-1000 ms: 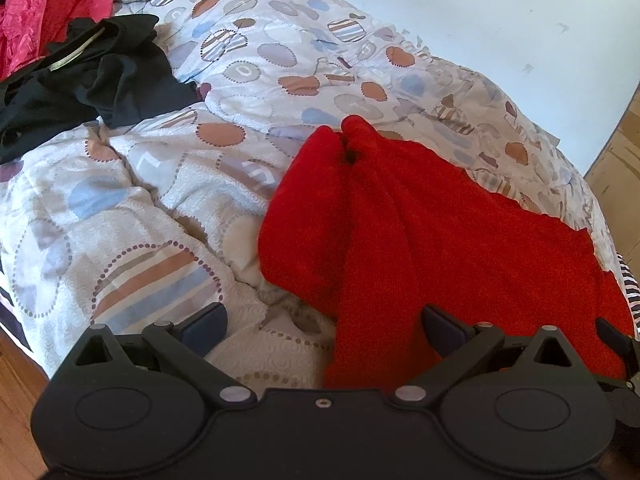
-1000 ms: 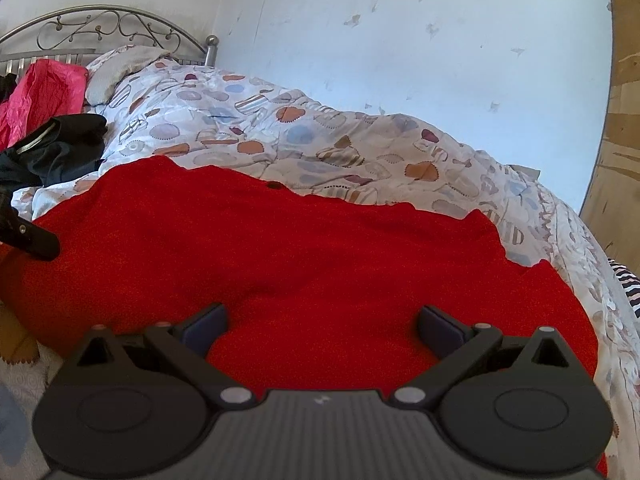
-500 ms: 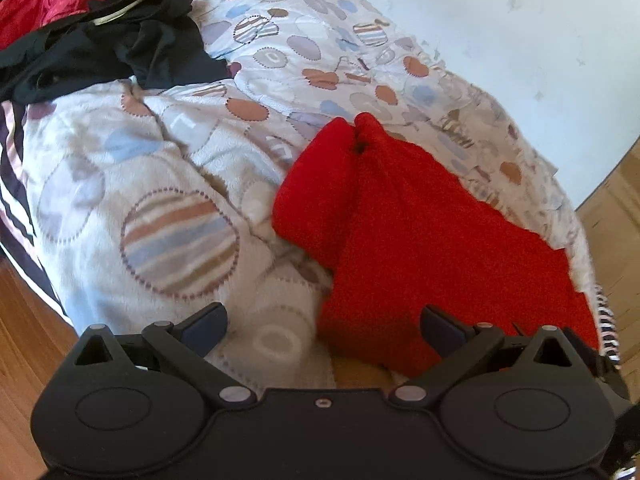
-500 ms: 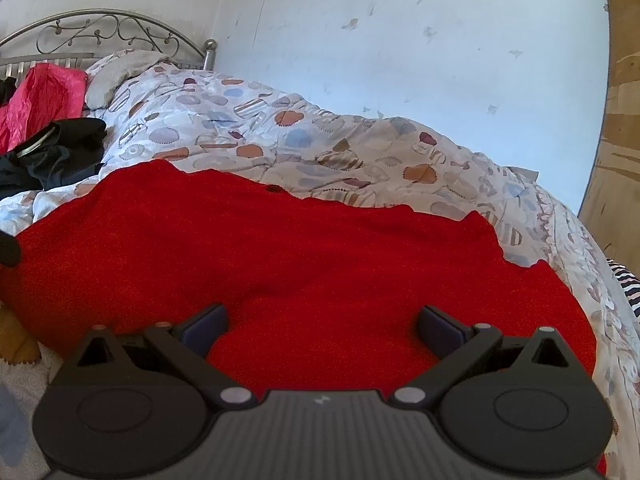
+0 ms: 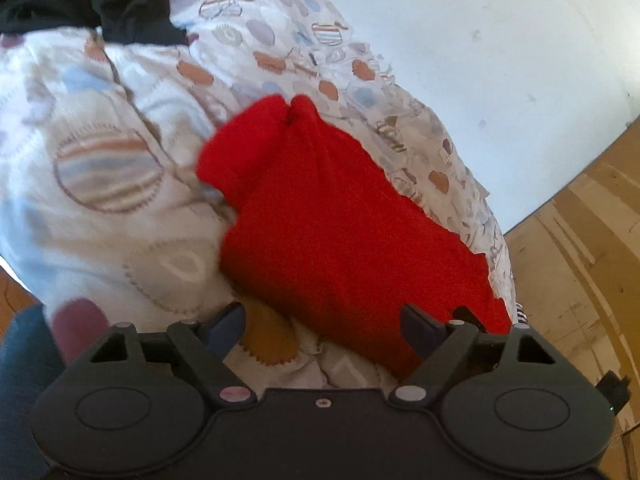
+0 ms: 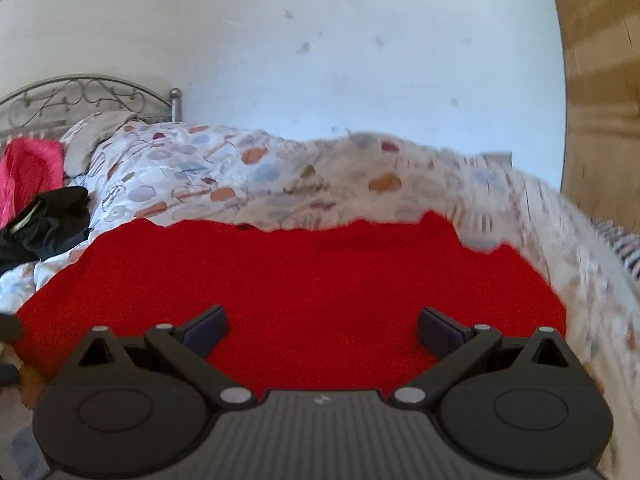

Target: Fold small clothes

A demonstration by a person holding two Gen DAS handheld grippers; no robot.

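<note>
Two tools are in our hands, and both stand with jaws spread wide, holding nothing. Our left hand-held gripper point(image 5: 322, 326) hovers at the near edge of the bed, over the quilt point(image 5: 104, 160) and the lower left border of the red garment point(image 5: 332, 216); our right hand-held gripper point(image 6: 322, 326) hangs low over the middle of that same red garment point(image 6: 296, 280), which lies spread across the patterned quilt point(image 6: 240, 176). We judge the cloth to be soft, light and fuzzy, perhaps fleece or knit, so it should drape and slump rather than hold a crease, and a thin pinch at a corner or hem would suit it better than a grab at the middle. Its far edge is wavy, and its left end is already doubled into a rounded lobe. Beyond it, quilt lies open toward the wall point(image 6: 360, 80), while a black garment point(image 6: 48, 220) and a pink one point(image 6: 28, 172) crowd the headboard point(image 6: 80, 96) end. Bare floor point(image 5: 568, 240) drops away on the right.
</note>
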